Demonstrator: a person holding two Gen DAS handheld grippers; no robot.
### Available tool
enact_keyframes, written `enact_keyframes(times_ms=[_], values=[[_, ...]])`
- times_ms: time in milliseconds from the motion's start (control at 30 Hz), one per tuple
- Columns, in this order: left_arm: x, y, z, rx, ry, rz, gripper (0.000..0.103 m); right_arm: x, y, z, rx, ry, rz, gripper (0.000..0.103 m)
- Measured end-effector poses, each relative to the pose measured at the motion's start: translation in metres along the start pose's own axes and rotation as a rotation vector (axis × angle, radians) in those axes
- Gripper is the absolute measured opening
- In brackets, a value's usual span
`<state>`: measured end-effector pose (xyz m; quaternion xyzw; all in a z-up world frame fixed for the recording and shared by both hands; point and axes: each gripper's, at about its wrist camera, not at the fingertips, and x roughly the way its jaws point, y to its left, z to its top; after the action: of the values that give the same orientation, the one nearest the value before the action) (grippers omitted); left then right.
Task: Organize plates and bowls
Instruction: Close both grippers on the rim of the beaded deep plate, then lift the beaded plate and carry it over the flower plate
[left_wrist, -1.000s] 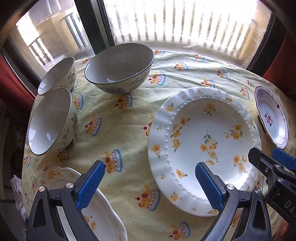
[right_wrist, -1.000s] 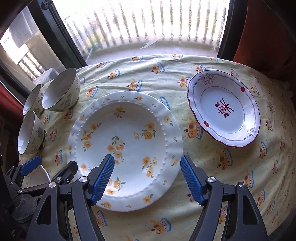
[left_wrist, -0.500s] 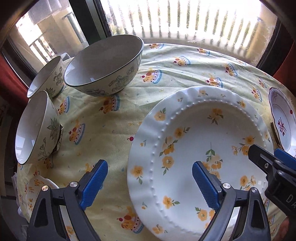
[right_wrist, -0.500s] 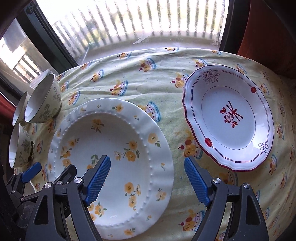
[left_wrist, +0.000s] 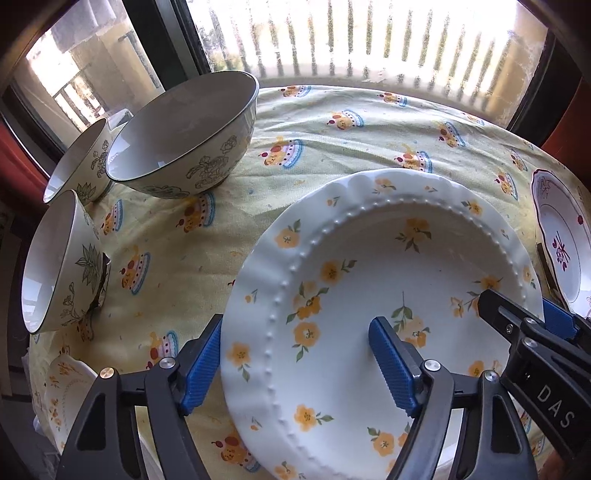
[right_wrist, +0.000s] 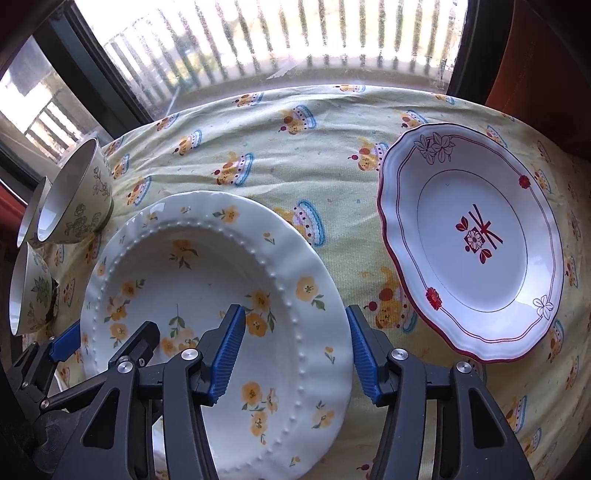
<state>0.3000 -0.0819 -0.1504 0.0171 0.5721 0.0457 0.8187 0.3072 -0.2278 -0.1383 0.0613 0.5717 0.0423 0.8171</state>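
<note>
1. The left gripper (left_wrist: 295, 363) straddles the left rim of the yellow-flowered plate (left_wrist: 388, 280). One blue finger sits outside the edge and the other over the plate's well. Its jaws have just been closing; the outer pad looks to be at the rim, the inner pad apart from the china, so nothing is clamped yet.
2. The right gripper (right_wrist: 293, 350) straddles the same plate's right rim, one finger over the well and one just outside on the tablecloth (right_wrist: 280, 177). Its jaws have also just been closing, and a gap shows on both sides of the rim.
3. The left view alone shows the three bowls (left_wrist: 184, 136) well: the big one upright behind the plate, two smaller ones at the cloth's left edge. It also shows another flowered plate (left_wrist: 62, 387) at the lower left corner.
4. The right view alone shows the whole red-trimmed plate (right_wrist: 476, 243), lying flat, apart from the flowered plate, to its right.
5. The flowered plate lies face up on the cloth, round, with no long axis.
</note>
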Motion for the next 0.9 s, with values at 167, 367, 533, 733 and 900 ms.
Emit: enact_keyframes(times_ms=[167,367,533,733,900], values=[[-0.007,-0.001,-0.018,0.009,0.015,-0.009,0.079,-0.006,-0.001,-0.011,0.0,0.011,-0.018,0.058],[-0.014,-0.009,-0.043,0.035,0.036,-0.026,0.079,-0.017,-0.01,-0.037,0.034,0.039,-0.027,0.058],[-0.022,-0.016,-0.066,0.062,0.056,-0.027,0.079,-0.026,-0.017,-0.062,0.038,0.06,-0.031,0.058],[-0.028,-0.021,-0.087,0.08,0.088,-0.039,0.079,-0.036,-0.021,-0.085,0.018,0.08,-0.033,0.058],[-0.027,-0.019,-0.087,0.095,0.084,-0.048,0.078,-0.039,-0.028,-0.099,0.027,0.093,-0.018,0.058]])
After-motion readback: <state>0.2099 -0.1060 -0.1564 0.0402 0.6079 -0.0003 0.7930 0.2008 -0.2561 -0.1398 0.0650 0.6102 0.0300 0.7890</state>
